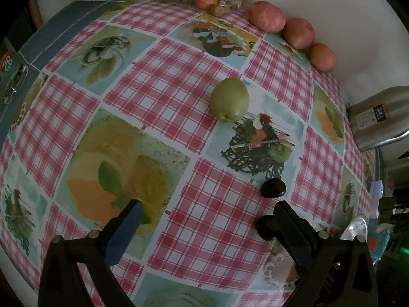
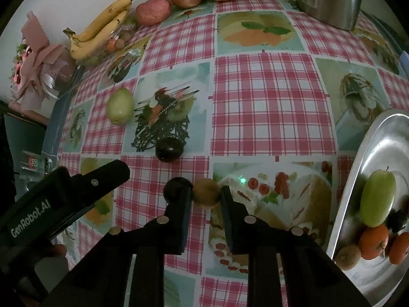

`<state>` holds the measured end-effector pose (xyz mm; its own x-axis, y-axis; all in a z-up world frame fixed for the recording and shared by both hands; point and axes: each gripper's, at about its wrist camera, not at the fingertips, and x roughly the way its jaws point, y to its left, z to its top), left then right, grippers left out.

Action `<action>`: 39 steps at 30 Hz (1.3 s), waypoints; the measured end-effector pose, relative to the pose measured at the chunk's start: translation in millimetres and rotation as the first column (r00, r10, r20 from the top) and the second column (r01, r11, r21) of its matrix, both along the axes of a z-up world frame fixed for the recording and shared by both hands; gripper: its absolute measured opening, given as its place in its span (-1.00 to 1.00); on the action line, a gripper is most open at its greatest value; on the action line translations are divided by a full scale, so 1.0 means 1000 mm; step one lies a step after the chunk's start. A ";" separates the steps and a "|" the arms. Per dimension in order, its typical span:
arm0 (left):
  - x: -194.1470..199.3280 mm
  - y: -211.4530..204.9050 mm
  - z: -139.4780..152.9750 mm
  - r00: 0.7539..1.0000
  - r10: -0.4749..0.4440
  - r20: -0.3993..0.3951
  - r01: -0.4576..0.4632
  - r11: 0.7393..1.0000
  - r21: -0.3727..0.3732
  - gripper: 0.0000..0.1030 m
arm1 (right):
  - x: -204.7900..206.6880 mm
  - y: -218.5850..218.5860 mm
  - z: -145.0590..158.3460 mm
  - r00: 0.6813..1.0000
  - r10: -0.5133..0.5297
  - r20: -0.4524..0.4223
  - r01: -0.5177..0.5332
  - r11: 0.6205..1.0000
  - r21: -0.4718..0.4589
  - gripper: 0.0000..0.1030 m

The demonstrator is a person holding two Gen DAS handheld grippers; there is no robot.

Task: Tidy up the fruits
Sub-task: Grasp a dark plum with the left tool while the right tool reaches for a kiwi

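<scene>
right gripper (image 2: 206,197) is clamped on the kiwi (image 2: 206,196) at its fingertips, on the worktop (image 2: 268,107). lift straight, then carry right to the metal tray (image 2: 358,168). left gripper (image 1: 204,220) gapes empty.

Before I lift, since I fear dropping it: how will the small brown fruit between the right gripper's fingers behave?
The brown fruit looks round and small, so it would likely roll if released. The right gripper pinches it near the fingertips, so it may slip out. It is probably light, and may bruise if squeezed hard.
</scene>
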<state>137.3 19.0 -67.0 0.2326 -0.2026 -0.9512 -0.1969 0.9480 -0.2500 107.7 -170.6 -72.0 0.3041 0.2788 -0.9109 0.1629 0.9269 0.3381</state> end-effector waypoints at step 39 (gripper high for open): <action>-0.002 -0.078 -0.020 0.974 -0.224 -0.028 0.219 0.966 -0.135 -0.33 | -0.017 -0.046 0.024 0.991 -0.135 0.017 0.136 0.986 -0.100 -0.61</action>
<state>135.1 -59.3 -87.0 0.1276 -0.3671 -0.9214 0.0012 0.9291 -0.3699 90.8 -216.5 -48.4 0.3423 0.1417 -0.9289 0.2859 0.9260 0.2466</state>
